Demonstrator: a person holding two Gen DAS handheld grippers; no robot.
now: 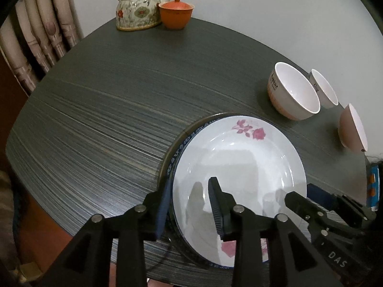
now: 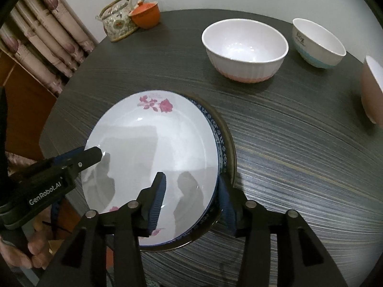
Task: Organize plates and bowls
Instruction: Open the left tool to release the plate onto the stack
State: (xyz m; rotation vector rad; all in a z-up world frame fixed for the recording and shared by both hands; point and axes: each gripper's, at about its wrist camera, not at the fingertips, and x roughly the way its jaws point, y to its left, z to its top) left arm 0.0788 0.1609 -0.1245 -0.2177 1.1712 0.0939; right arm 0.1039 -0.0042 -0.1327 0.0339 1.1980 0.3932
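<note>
A white plate with pink roses [image 1: 239, 157] [image 2: 153, 143] lies on top of a blue-patterned plate [image 2: 221, 143] and a dark-rimmed plate [image 2: 231, 148] on the dark table [image 1: 107, 107]. My left gripper [image 1: 190, 183] straddles the stack's left rim, one finger outside and one over the plate's well; the jaws are open. My right gripper [image 2: 191, 177] straddles the opposite rim in the same way, also open. Each gripper shows in the other's view: right gripper [image 1: 301, 191], left gripper [image 2: 88, 150]. Three bowls stand beyond: a white and pink bowl [image 2: 244, 50], a white and blue bowl [image 2: 318, 43] and a pinkish bowl [image 2: 372, 91].
A floral teapot [image 1: 136, 9] and an orange lidded cup [image 1: 176, 12] stand at the table's far edge by the wall. A patterned curtain [image 1: 43, 38] hangs to the left. A person's hand [image 2: 24, 251] holds the left gripper at the table's near edge.
</note>
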